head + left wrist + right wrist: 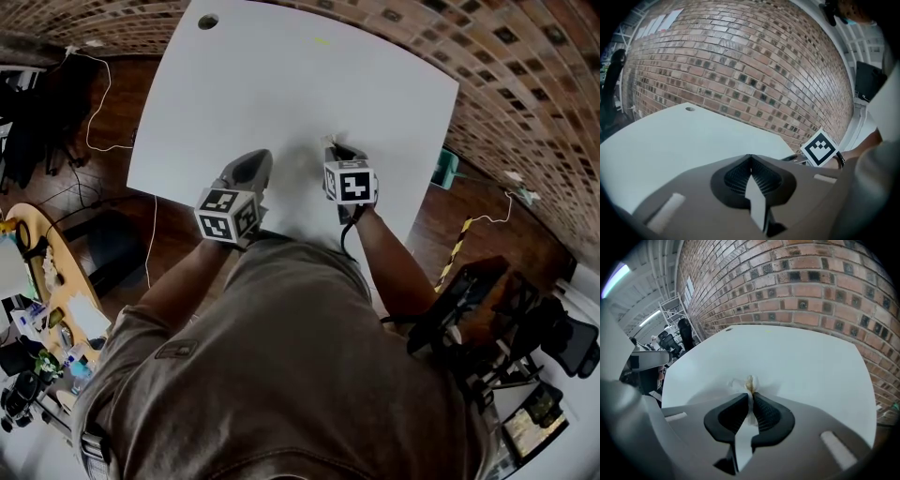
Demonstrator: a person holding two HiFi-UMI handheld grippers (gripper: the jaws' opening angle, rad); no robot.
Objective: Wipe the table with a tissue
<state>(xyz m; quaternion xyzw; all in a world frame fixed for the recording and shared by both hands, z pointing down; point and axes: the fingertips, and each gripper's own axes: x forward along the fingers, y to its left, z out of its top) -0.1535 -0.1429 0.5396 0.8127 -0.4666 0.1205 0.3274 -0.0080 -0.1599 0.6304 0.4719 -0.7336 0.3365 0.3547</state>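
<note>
Right gripper (751,397): fingers (764,413) clamped on the tissue (750,383). Tissue is pinched into a thin fold between the pads. A crumpled white tuft sticks out just past the fingertips, with a yellow-brown spot at the pinch. The tuft lies down on the counter (811,362) right ahead of the fingers; I can't tell how hard it presses.

In the head view the right gripper (336,150) is over the near edge of the counter (281,84). The tissue (330,143) shows only as a small pale scrap at its tip.

Left gripper (750,157): fingers (738,176) closed tip to tip, nothing between them. It sits just to the left of the right gripper, also at the near counter edge (255,159). Touching the surface or not, I can't tell. Off to the right of its fingers, the right gripper's marker cube (819,147) is in view.

Ahead of both pairs of fingers is bare white counter (670,140). A small round hole (208,21) sits in the far left corner, well away from the tissue. Beyond the far edge is a brick wall (740,61).
</note>
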